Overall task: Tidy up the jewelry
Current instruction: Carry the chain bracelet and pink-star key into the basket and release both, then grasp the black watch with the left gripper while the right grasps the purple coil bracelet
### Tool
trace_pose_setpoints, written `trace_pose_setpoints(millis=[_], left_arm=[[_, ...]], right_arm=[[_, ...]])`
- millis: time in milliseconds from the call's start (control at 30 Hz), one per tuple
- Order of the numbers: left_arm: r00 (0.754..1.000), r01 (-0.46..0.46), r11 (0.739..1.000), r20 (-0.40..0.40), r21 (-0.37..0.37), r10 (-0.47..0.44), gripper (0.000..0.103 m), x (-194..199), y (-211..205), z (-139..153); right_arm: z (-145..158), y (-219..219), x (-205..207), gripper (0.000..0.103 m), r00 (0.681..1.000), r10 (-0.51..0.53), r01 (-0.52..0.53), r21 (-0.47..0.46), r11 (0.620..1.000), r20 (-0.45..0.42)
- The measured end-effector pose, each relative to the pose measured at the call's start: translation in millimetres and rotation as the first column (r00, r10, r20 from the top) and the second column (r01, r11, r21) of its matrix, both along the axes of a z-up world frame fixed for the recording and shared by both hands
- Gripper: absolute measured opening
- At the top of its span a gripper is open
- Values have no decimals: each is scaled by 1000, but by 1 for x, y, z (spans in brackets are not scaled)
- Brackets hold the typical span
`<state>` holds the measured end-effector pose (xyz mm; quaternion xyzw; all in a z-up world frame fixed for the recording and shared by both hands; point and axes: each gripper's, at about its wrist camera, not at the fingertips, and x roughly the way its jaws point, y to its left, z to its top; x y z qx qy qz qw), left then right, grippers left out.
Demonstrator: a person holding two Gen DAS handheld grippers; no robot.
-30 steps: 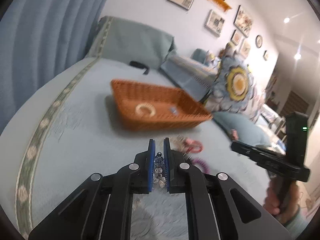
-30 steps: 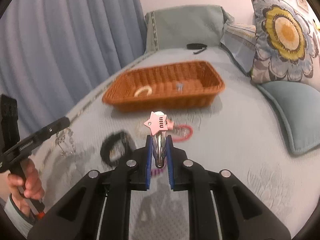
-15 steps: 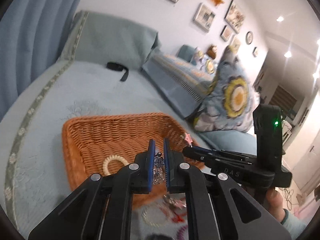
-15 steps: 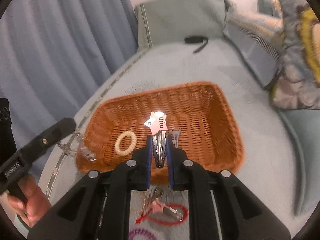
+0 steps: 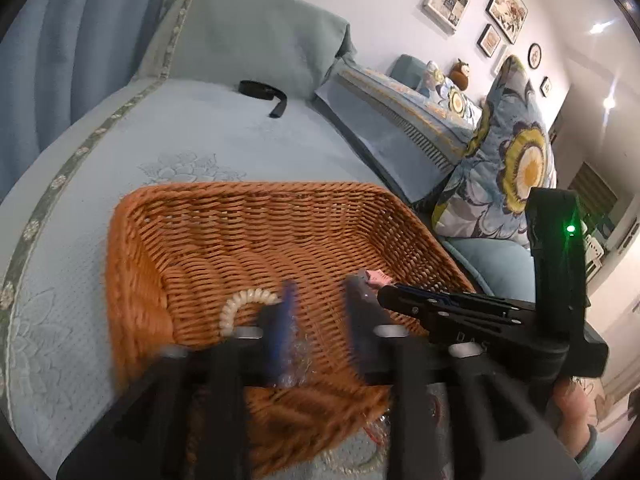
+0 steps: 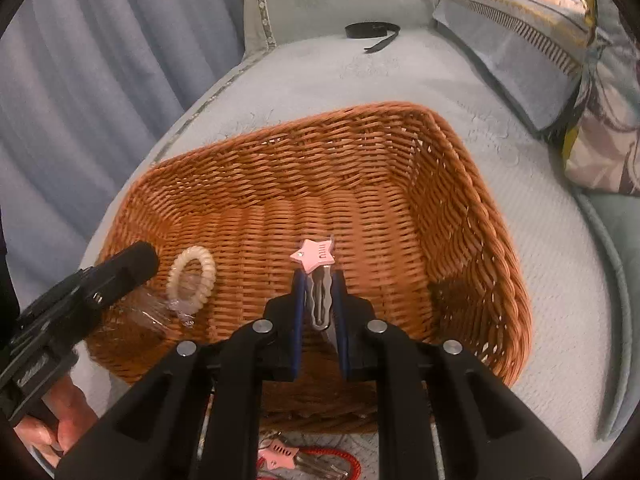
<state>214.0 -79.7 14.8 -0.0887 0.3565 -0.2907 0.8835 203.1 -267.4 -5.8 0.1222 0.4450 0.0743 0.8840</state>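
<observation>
The bed spreads wide and mostly bare around the basket, with free blanket toward twelve o'clock up to the grey-green headboard cushion. A blue curtain closes the side at nine to ten o'clock, and pillows bound the other side: one striped, one flowered.

One wicker basket sits mid-bed (its near rim lies under both tools). Its floor is largely open toward twelve and three o'clock. Inside, at about nine o'clock, lies one cream coil hair tie, with one clear beaded piece touching its lower edge; blur hides whether that piece rests on the weave.

One black strap lies alone near the cushion at twelve o'clock.

The right gripper hangs over the basket's middle, its fingers pinching one pink star hair clip by the metal shank, the star sticking out past the tips. The left gripper hangs over the basket's nine o'clock corner, its jaws opening; the beaded piece sits blurred between the spread fingers, against the left one.

Outside the basket at six o'clock lie a second pink star clip and one red coil tie.
</observation>
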Motion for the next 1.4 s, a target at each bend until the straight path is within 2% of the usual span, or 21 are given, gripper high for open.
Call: trace_pose_setpoints(millis=[67,133,300,400,533,667,900,967,1033,1167,1233,1400], left_arm=[[999,4,1000,34,-27,-3,47,-15,8,11],[998,14,998,61,-63,-10,47,-36,20,25],[992,21,996,127,-90,-9,50,-85,39,46],[989,14,997,146,-75,-3,50,-118,48,48],[990,-13,998,142,-64,22,49,-149,59,42],[993,-52,997,101,-50,57,50,-170,68,21],[998,-54,997,24,-54,55,49,-161,76,-23],[999,-53,996,-6,-76,53,48,-157,79,-31],[999,-48,994,-25,-96,46,48,-154,80,-35],[998,-46,996,-50,-82,42,48,-146,76,-42],[997,-30,993,-77,-112,21,48,-144,75,-45],[996,-16,994,-91,-112,6,48,-140,71,-49]], right_arm=[[8,-4,-12,27,1000,-2,2,9,1000,25],[17,-8,-24,34,998,-15,14,16,1000,56],[40,-11,-75,34,991,-9,3,46,999,133],[50,-3,-109,34,984,1,-4,16,1000,177],[45,11,-148,34,981,13,-7,-34,999,194],[26,26,-173,34,983,18,-6,-67,998,184],[-9,31,-181,34,989,25,-17,-57,998,147],[-16,28,-179,34,991,23,-15,-56,998,133],[-22,26,-178,34,993,24,-19,-47,999,119],[-31,25,-175,34,995,27,-22,-50,999,92],[-33,26,-176,34,996,20,-14,-61,998,87],[-37,35,-177,34,996,40,-33,-85,996,85]])
